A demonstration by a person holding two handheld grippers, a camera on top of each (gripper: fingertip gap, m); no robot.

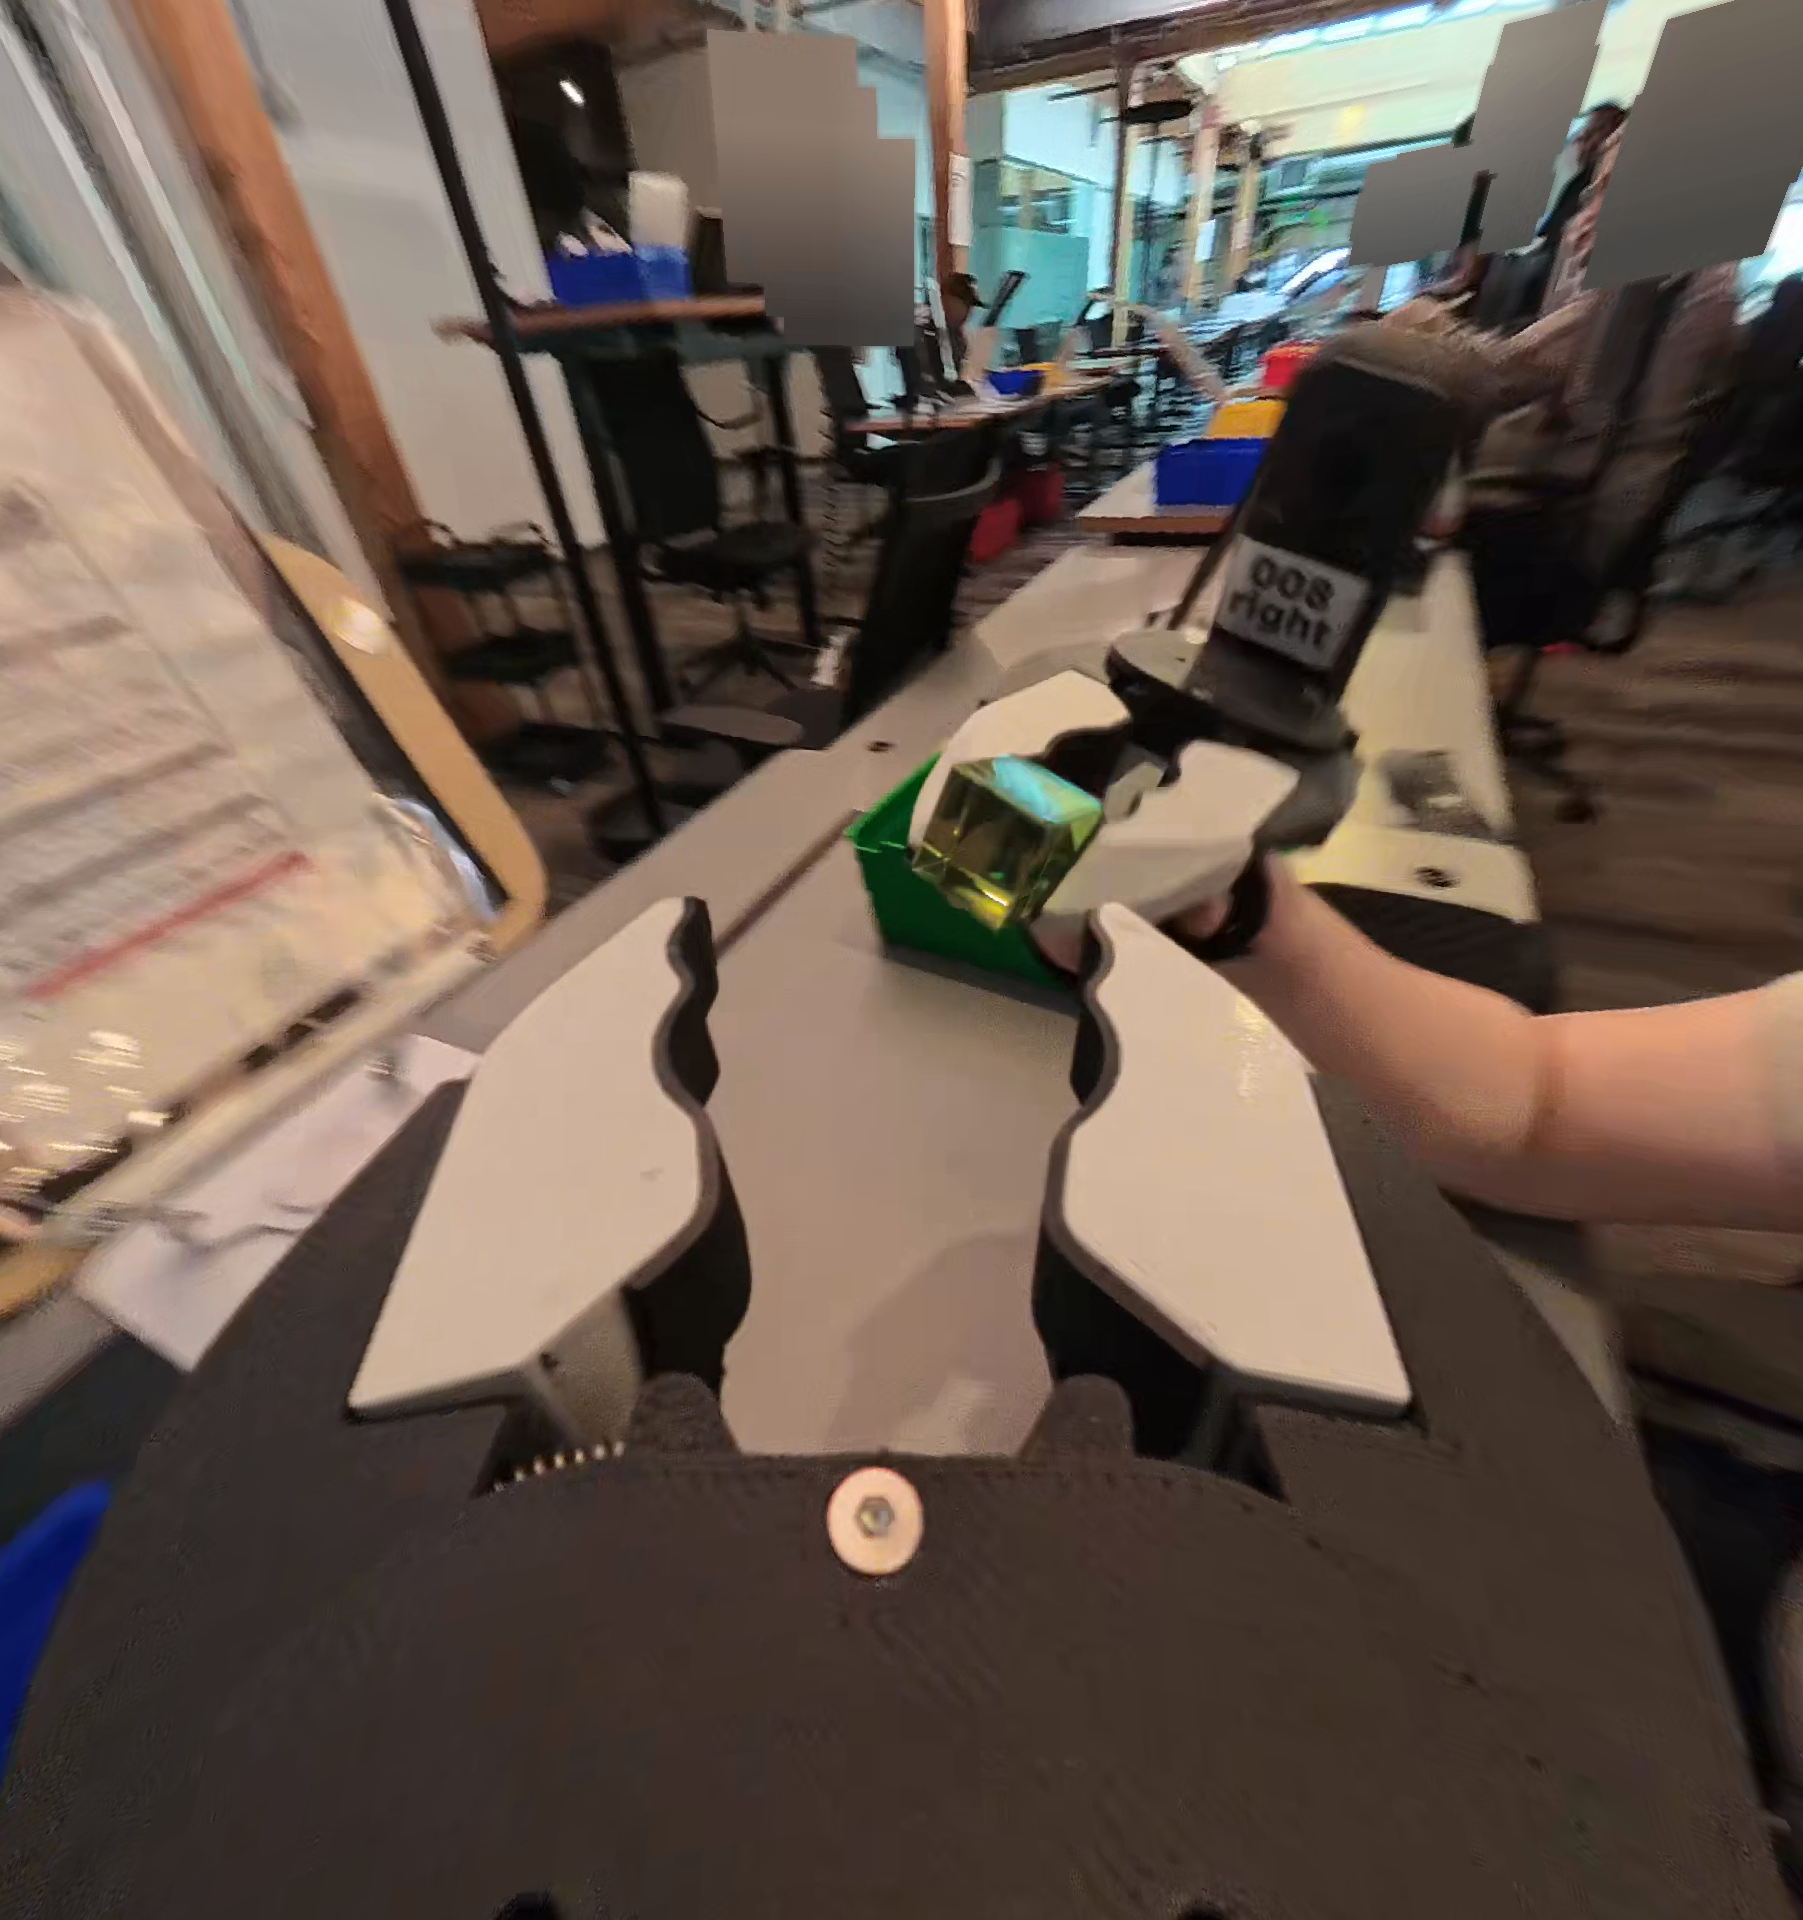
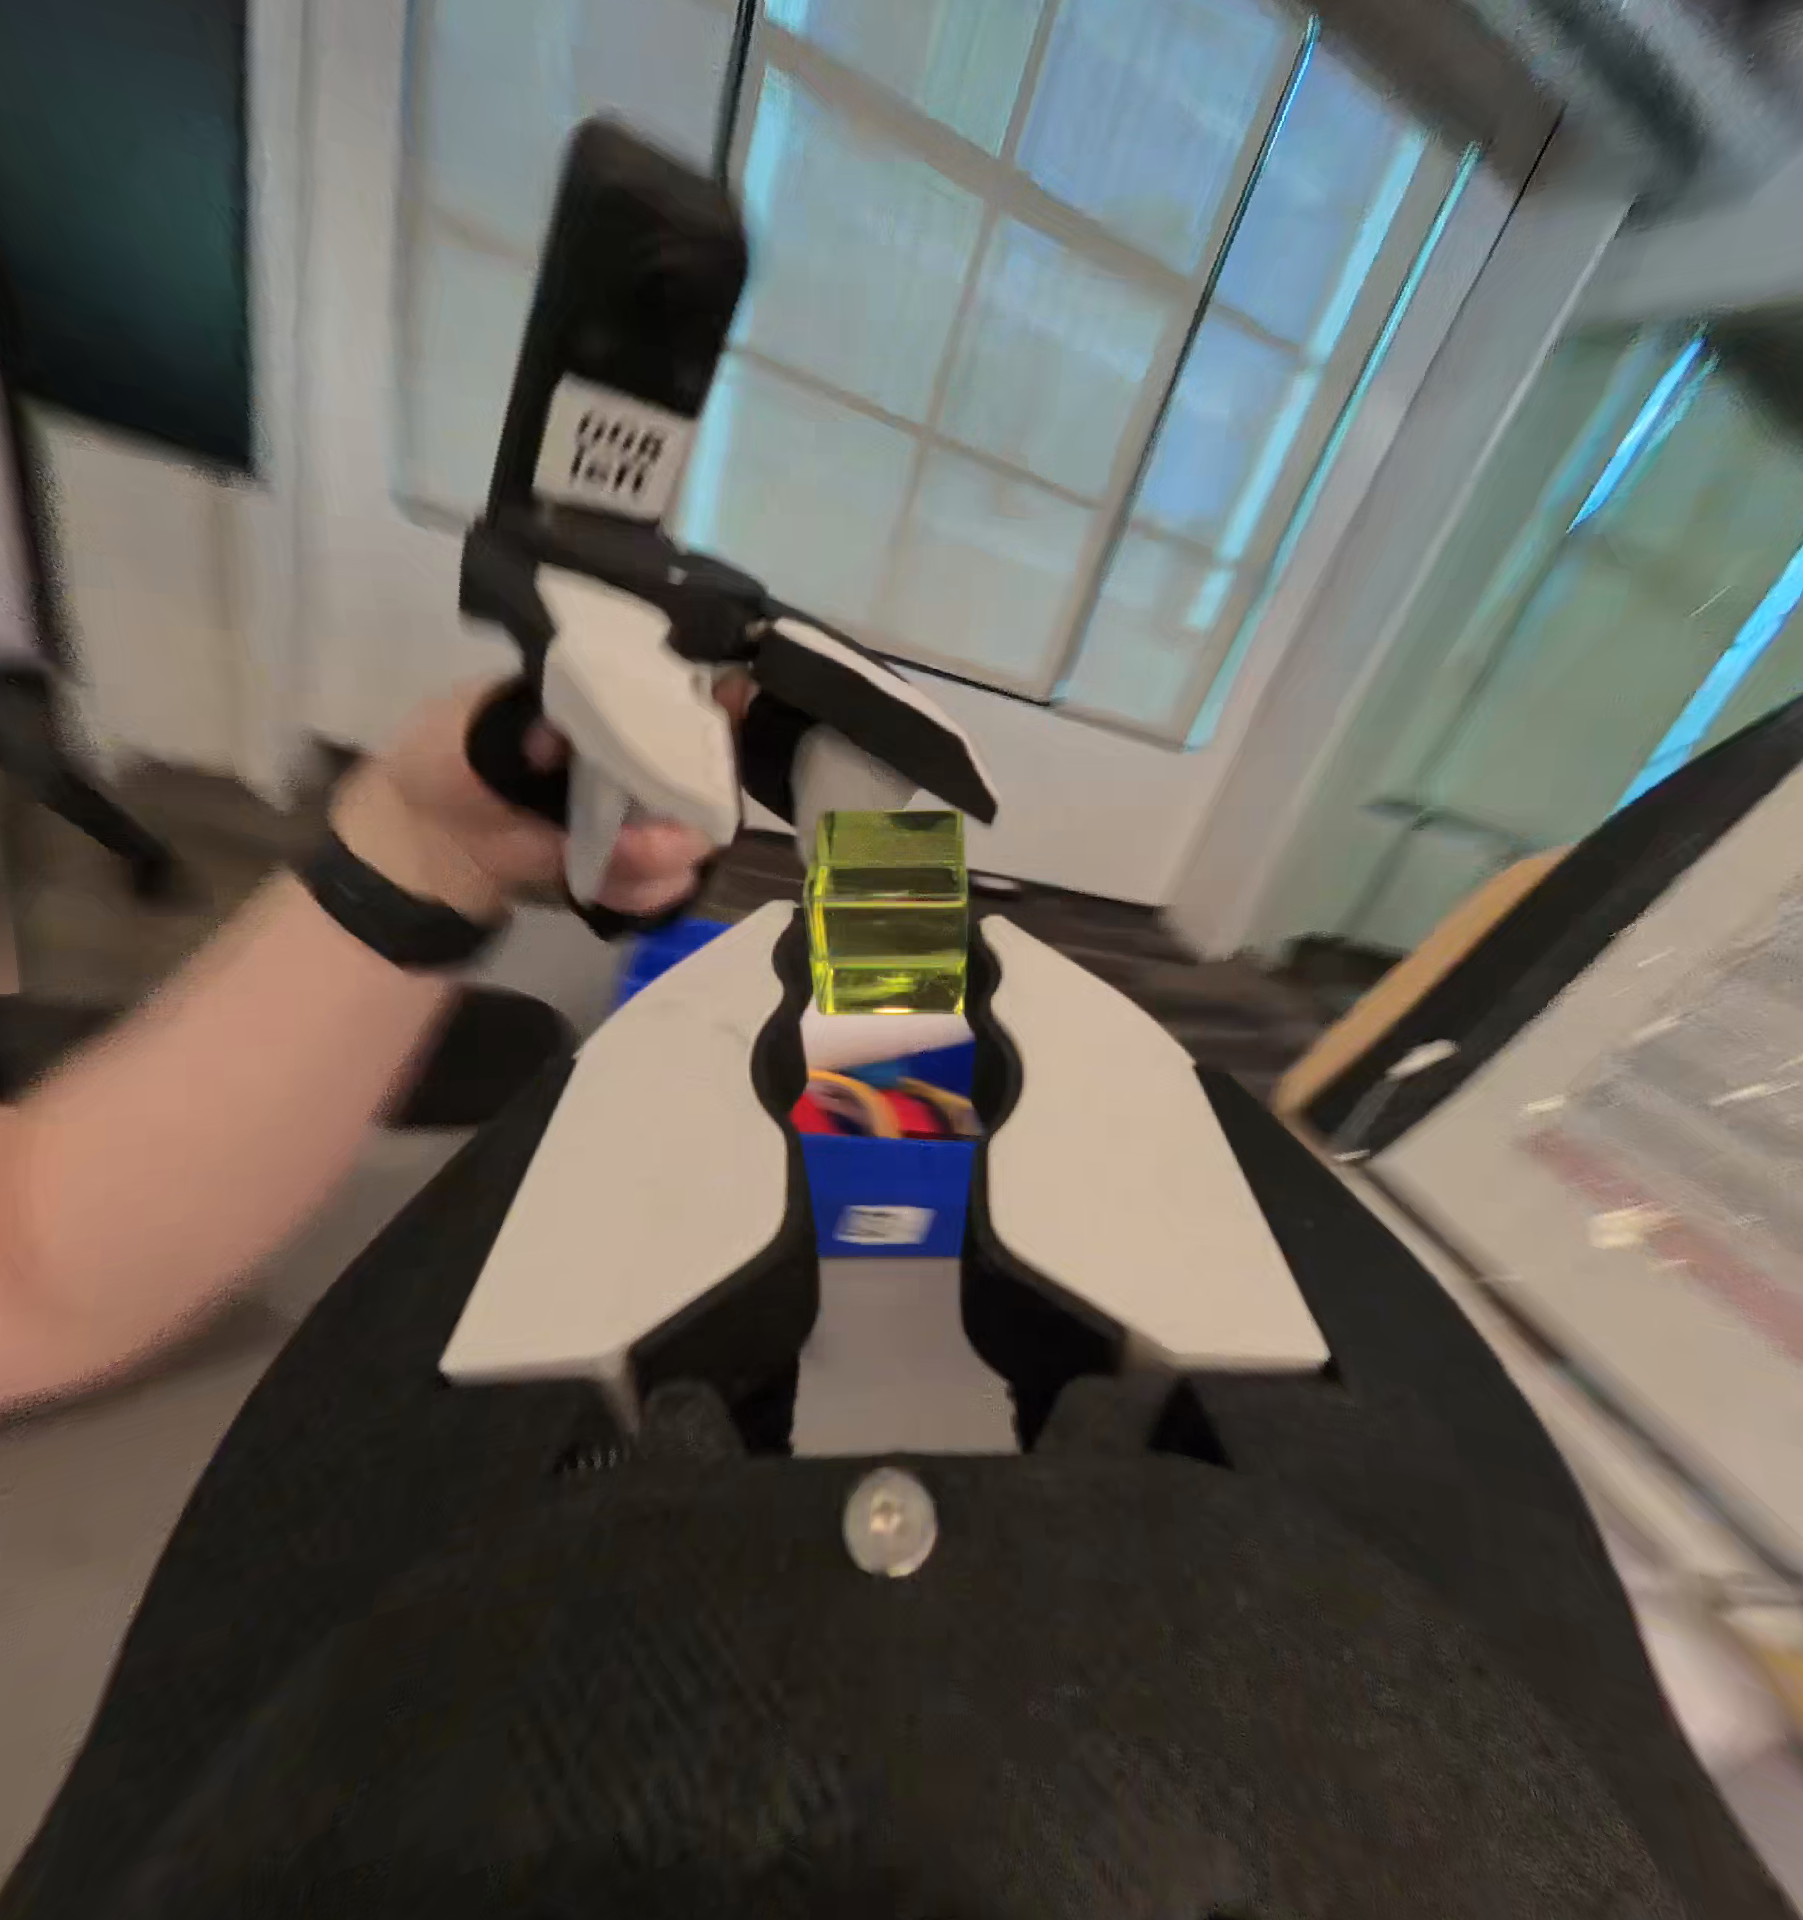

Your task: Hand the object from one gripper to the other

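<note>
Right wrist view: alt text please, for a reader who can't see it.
The right gripper pinches a clear yellow-green cube at its fingertips. The left gripper, held in a hand, hangs just behind the cube, above a blue bin.

Each camera sits close behind its own tongs, the left tongs (image 1: pixel 892 951) facing along the counter (image 1: pixel 876 1091) toward the room and the right tongs (image 2: pixel 886 961) facing the windows, and both views share the yellow-green cube (image 1: pixel 1006 847) (image 2: pixel 889 914) with the opposite tongs beyond.
</note>
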